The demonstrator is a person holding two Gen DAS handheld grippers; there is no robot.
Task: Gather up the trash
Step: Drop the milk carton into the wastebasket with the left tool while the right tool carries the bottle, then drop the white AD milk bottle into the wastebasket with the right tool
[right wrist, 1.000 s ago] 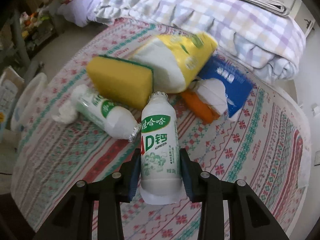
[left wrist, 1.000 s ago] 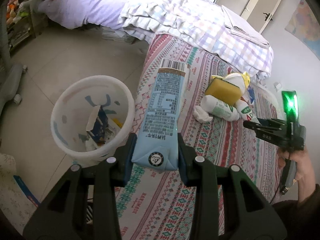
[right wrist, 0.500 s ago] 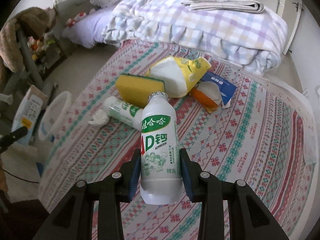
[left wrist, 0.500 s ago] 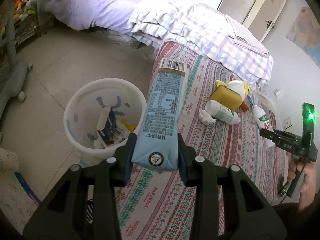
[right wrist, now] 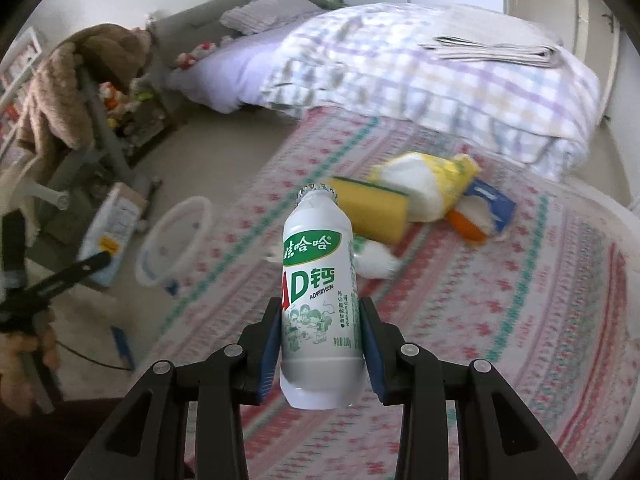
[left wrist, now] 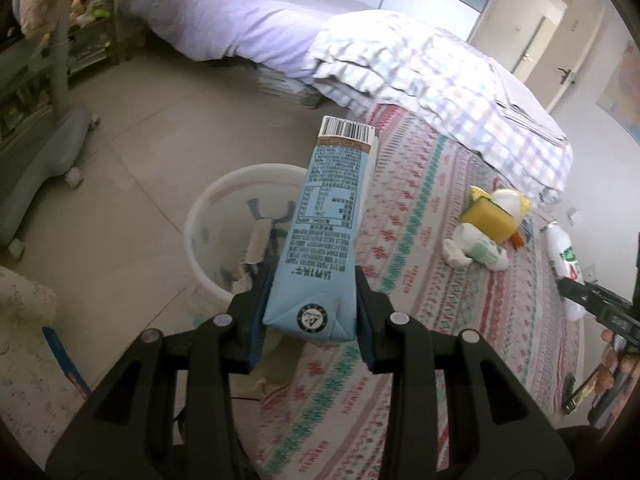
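My left gripper (left wrist: 310, 316) is shut on a light blue drink carton (left wrist: 326, 236) and holds it above the near rim of the white trash bin (left wrist: 208, 208), which stands on the floor beside the patterned mat and holds some trash. My right gripper (right wrist: 320, 344) is shut on a white AD calcium milk bottle (right wrist: 318, 300), lifted over the patterned mat (right wrist: 520, 320). On the mat lie a yellow sponge (right wrist: 368, 208), a yellow and white bag (right wrist: 428, 180), a second white bottle (left wrist: 480, 248) and a blue tissue pack (right wrist: 490, 200). The bin also shows in the right wrist view (right wrist: 176, 240).
A bed with a checked quilt (left wrist: 420, 76) lies behind the mat. A grey wheeled stand (left wrist: 44, 148) is on the floor at left. A rack draped with a brown blanket (right wrist: 68, 92) stands at the far left. A door (left wrist: 532, 36) is at the back right.
Both grippers have risen and pulled back from the mat with their loads. The left carton now hangs over the bin's rim. The right view has swung left, bringing the bin into sight.
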